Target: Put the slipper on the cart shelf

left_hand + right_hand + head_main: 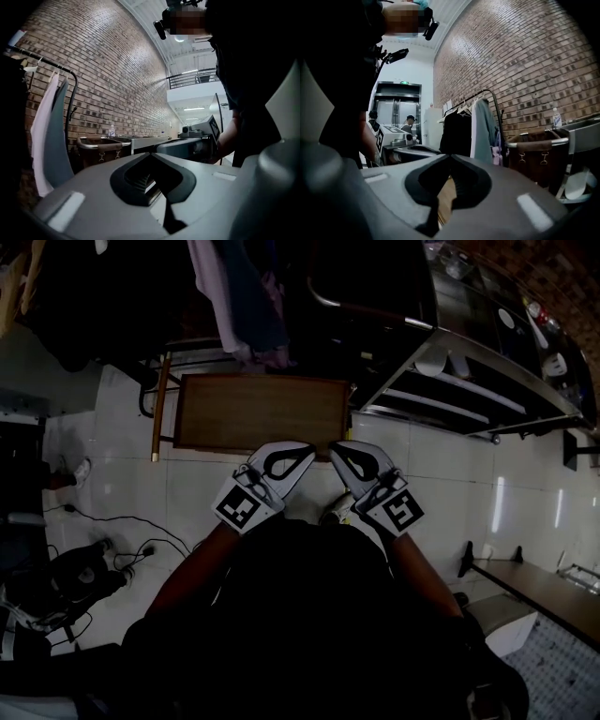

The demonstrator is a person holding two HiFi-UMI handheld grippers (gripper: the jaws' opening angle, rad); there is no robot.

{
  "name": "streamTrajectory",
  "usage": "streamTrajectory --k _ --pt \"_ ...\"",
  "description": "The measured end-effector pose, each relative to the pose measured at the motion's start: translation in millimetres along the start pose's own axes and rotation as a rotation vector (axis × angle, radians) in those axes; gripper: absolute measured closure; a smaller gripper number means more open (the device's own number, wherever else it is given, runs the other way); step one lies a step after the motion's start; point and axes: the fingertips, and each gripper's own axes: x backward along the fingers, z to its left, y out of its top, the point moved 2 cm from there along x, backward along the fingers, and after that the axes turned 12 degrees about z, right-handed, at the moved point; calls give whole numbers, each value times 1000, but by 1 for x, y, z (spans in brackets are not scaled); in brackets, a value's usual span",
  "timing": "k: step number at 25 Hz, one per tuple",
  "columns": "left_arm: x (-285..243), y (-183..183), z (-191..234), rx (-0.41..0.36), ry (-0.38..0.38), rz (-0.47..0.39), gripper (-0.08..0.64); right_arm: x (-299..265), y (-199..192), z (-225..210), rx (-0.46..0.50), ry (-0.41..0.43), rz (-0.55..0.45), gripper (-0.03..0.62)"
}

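Observation:
Both grippers are held close in front of the person's body, tips almost touching, above a white tiled floor. My left gripper [302, 452] [151, 155] is shut with nothing between its jaws. My right gripper [339, 452] [450, 156] is shut and empty too. The metal cart [469, 362] with its shelves stands at the upper right. A white curved thing [433, 360] [576, 185], perhaps the slipper, lies on one cart shelf; I cannot make it out for certain. It is well beyond both grippers.
A low wooden table [262, 413] lies just beyond the grippers. Garments [244, 296] hang on a rack above it. A brown hamper [539, 150] stands by the brick wall. Cables [122, 540] trail over the floor at left. A bench [534, 582] is at right.

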Motion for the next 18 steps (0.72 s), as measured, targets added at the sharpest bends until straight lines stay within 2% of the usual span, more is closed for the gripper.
streamTrajectory --k 4,8,18 --pt "36 -10 30 16 -7 -29 557 -40 7 19 -55 -12 10 590" --pt "61 -16 52 19 -32 -45 558 -72 14 34 -64 -27 21 589" --pt "70 -18 68 23 -43 -48 557 -93 24 40 -43 -29 27 591"
